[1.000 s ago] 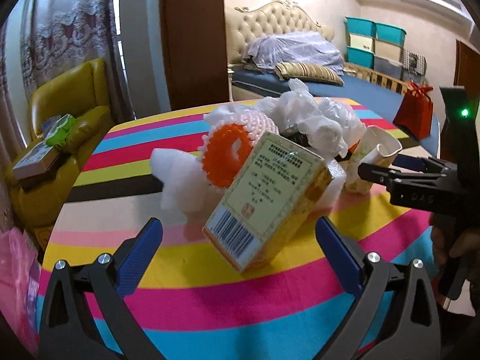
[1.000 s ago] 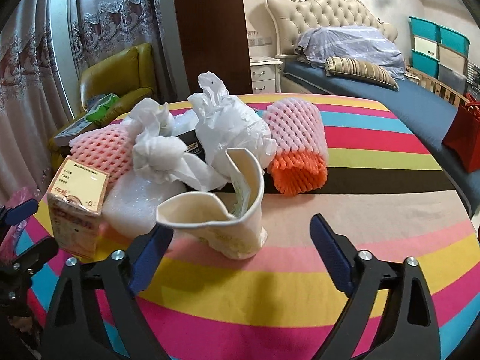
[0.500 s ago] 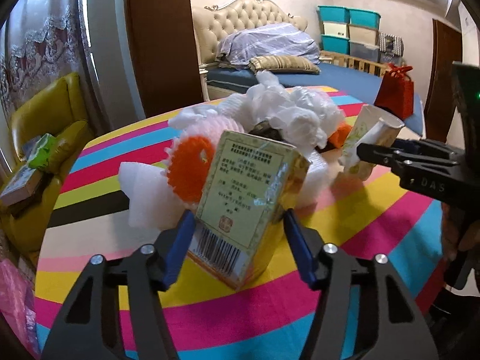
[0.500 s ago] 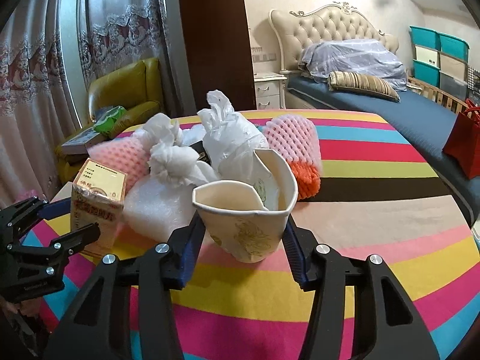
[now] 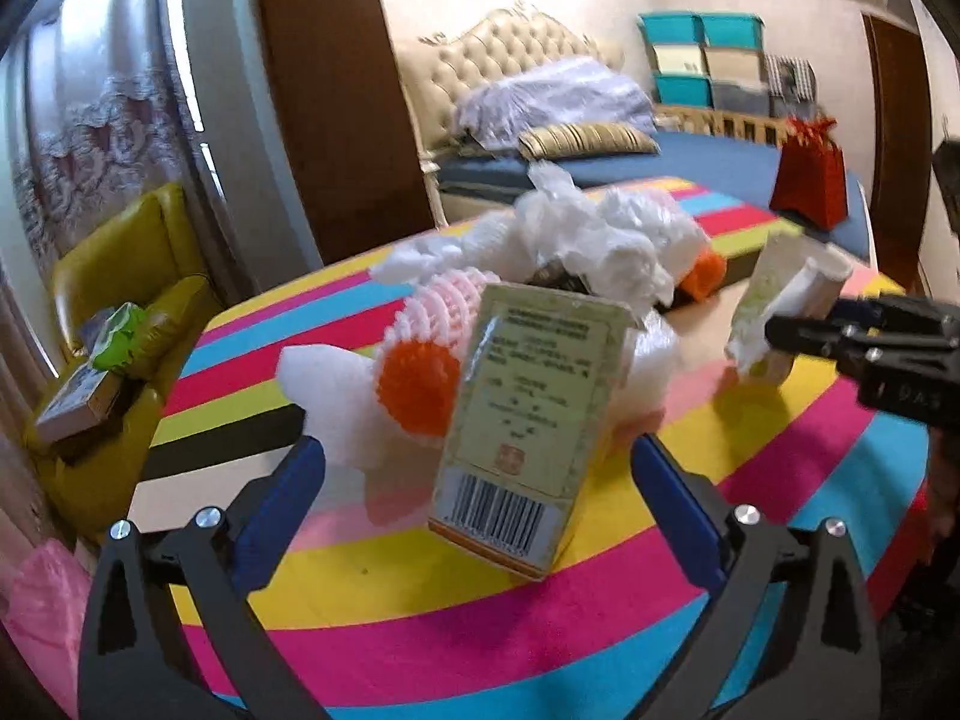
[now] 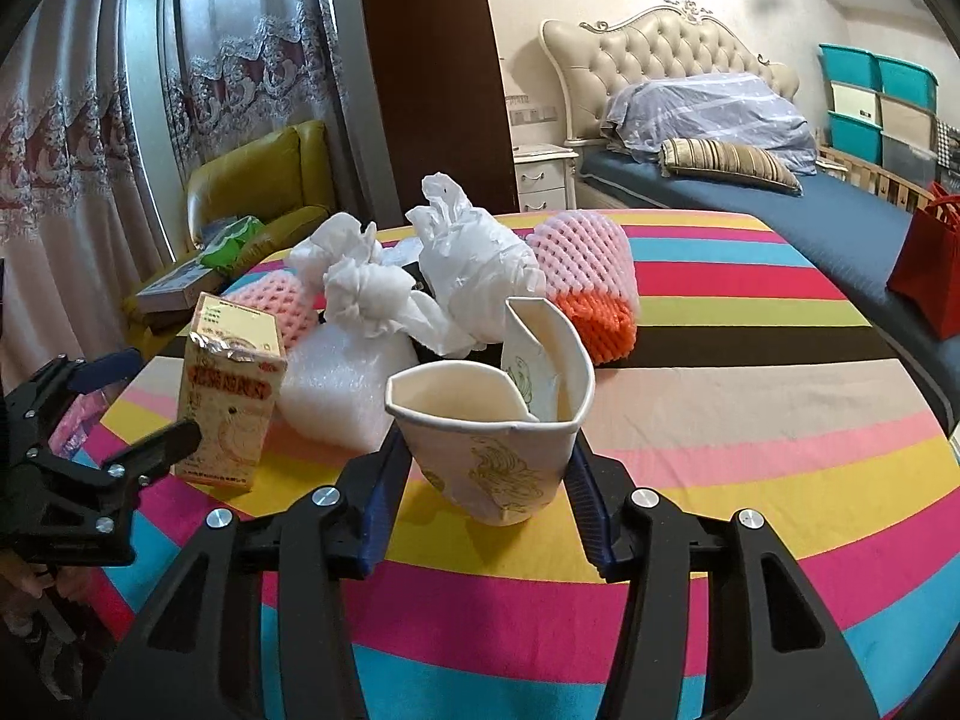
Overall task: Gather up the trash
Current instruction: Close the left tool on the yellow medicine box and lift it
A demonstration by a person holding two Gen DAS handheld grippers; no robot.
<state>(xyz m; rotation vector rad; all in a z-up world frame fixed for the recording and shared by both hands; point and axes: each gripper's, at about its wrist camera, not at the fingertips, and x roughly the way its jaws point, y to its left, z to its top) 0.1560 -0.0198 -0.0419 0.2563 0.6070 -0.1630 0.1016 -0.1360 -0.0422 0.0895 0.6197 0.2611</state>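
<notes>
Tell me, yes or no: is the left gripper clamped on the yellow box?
No. In the left wrist view the left gripper is wide open, with gaps between both blue fingers and the yellow box.

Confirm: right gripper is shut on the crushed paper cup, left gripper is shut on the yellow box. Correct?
Half right. The right gripper is shut on the crushed paper cup. The left gripper is open: the left wrist view shows its fingers spread wide of the yellow box, touching neither side.
</notes>
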